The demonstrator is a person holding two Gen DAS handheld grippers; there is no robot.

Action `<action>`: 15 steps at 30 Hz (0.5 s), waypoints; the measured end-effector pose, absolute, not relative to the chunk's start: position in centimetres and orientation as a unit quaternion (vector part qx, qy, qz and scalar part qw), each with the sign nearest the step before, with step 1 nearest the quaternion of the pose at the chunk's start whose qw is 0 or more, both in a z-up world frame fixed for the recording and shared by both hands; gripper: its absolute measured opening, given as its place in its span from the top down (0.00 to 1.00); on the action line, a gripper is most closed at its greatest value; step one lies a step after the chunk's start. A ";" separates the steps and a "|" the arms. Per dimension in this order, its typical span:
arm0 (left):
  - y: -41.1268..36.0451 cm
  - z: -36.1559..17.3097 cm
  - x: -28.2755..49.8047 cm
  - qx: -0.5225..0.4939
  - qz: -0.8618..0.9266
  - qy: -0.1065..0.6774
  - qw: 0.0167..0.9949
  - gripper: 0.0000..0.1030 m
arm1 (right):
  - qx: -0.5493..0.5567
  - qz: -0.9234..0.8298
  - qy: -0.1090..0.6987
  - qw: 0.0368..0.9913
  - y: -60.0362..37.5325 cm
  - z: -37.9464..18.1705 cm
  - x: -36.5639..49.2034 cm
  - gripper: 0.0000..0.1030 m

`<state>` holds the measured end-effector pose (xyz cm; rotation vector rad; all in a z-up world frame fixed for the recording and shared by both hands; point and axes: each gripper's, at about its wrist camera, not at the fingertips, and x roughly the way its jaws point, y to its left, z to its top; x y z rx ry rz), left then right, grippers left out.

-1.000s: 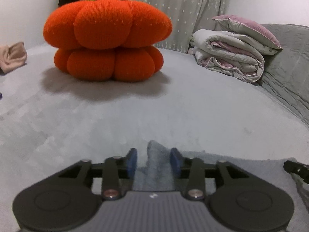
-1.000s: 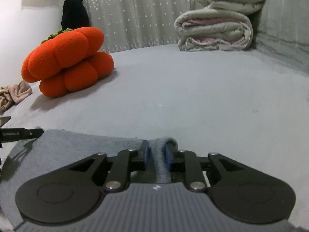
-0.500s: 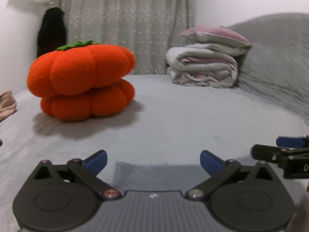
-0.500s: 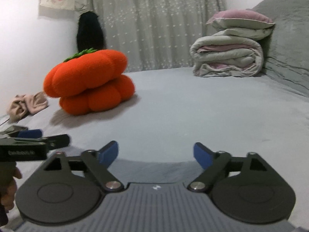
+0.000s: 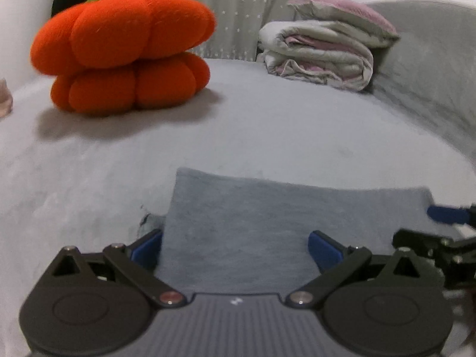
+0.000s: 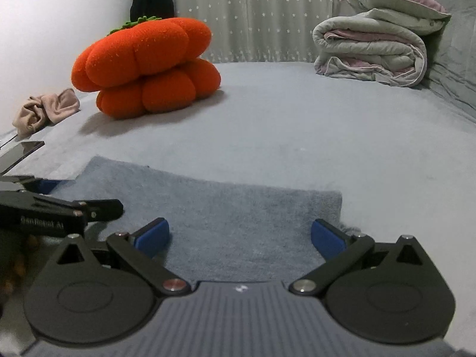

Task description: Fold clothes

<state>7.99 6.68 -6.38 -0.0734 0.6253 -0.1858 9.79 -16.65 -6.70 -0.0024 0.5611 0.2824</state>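
Right wrist: both grippers [image 6: 239, 236] [image 5: 235, 248] spread apart over flat grey cloth [image 6: 226, 208]; orange pumpkin cushion [image 6: 148, 65], folded quilt [image 6: 374, 50] well beyond, phone [image 6: 20, 151] left

Each handheld unit, the left gripper [image 5: 235, 248] and the right gripper [image 6: 239, 238], has a ribbed dark grey body with a small white logo at its front edge, flanked by two round matte black housings with circular recesses. Black linkage arms with triangular cut-outs pivot on silver and reddish screw heads and end in blue pads [image 6: 151, 236]. Seen from the right wrist, the left unit's black side bears faint white lettering, too blurred to read fully.
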 end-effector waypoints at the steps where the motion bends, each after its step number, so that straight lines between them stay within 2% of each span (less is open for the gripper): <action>1: 6.7 -6.4 7.9 -0.033 -0.094 0.307 0.946 0.00 | -0.001 0.140 0.276 0.951 -16.8 -6.7 9.8 0.00; 12: 8.2 -6.3 6.9 -0.006 -0.108 0.311 0.944 0.00 | 0.012 0.120 0.296 0.948 -19.2 -6.6 9.4 0.00; 15: 9.6 -6.2 7.0 -0.035 -0.106 0.321 0.940 0.00 | 0.028 0.115 0.303 0.946 -19.9 -6.4 9.3 0.00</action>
